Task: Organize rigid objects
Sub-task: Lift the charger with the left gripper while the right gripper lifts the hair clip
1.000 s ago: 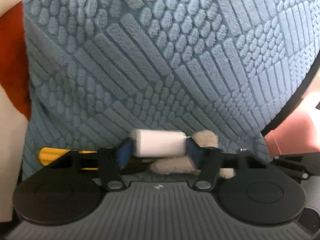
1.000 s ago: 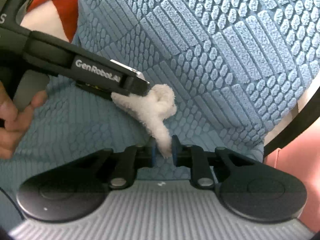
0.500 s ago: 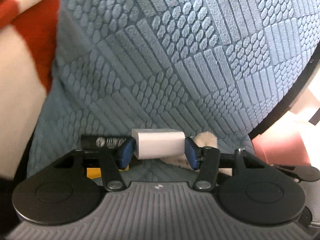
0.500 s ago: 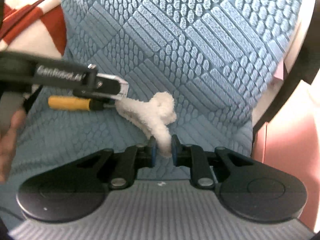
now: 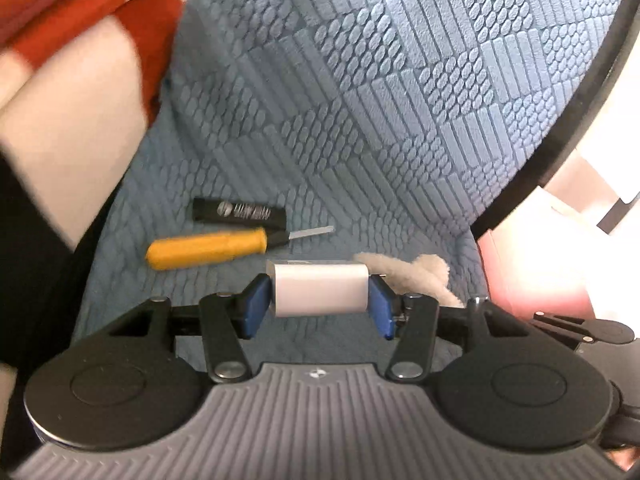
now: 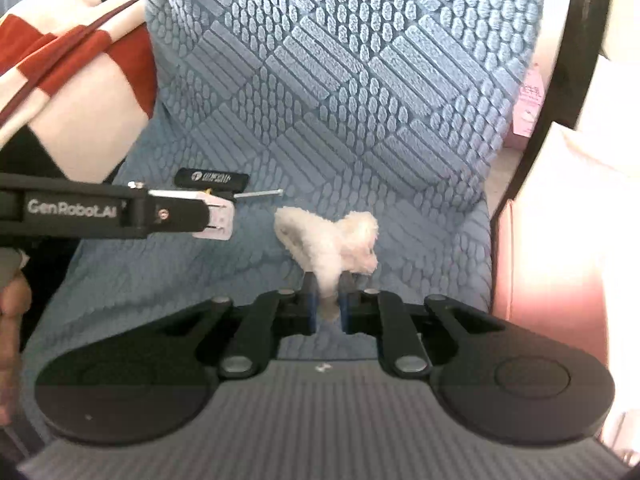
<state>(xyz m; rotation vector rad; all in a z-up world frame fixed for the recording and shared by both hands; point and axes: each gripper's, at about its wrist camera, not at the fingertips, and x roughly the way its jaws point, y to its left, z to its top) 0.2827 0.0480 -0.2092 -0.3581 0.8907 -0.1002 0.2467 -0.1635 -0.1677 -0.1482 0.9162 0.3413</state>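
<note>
My left gripper (image 5: 320, 296) is shut on a small white block (image 5: 320, 280), which sits crosswise between the blue pads above the blue textured cushion (image 5: 400, 100). In the right wrist view the same gripper (image 6: 216, 216) reaches in from the left with the white block (image 6: 218, 224) at its tip. My right gripper (image 6: 328, 300) pinches the lower end of a fluffy cream plush piece (image 6: 328, 240), its jaws still closing on it. A yellow-handled screwdriver (image 5: 204, 248) and a black bar with white print (image 5: 240, 214) lie on the cushion to the left.
A red and cream cloth (image 5: 80, 20) covers the upper left. A black curved frame (image 5: 560, 120) edges the cushion on the right, with a pink surface (image 5: 532, 260) beyond it. A person's hand (image 6: 12, 320) holds the left gripper.
Both grippers have pulled back and risen from the cushion, each keeping its object. The left gripper has moved away from the plush piece, and the screwdriver and black bar now show.
</note>
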